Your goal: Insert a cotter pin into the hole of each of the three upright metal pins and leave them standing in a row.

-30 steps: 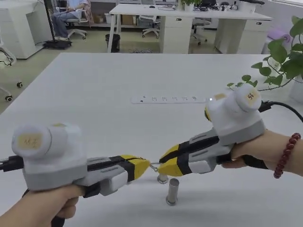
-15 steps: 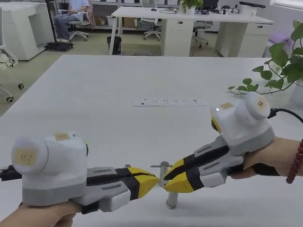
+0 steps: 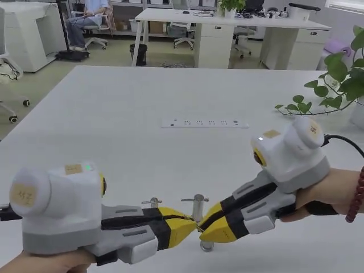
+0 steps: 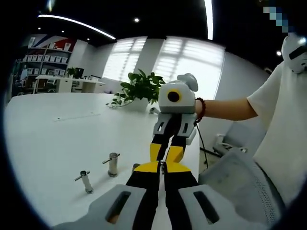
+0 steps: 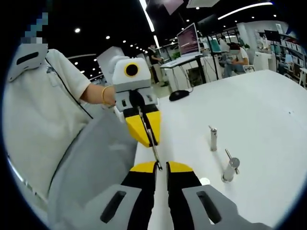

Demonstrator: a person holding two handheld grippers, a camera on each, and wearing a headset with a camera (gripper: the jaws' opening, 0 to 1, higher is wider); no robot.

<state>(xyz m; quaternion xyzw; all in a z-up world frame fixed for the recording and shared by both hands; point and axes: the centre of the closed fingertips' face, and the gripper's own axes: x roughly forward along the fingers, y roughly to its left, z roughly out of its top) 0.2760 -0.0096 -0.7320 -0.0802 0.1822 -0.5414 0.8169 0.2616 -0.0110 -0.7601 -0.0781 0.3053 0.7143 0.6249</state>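
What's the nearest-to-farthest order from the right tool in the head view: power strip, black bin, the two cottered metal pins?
1. Centre cottered pin, just behind the tip of the right tool.
2. Left cottered pin, further left on the table.
3. Power strip, mid-table, well back.
4. Black bin, on the floor beyond the table's far edge, to the left.

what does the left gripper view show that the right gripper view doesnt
Left gripper view, not the right one: a potted plant by windows. Right gripper view, not the left one: a monitor and a mouse. Both: two upright metal pins, and the left hand-held gripper and right hand-held gripper tip to tip at a cotter pin.
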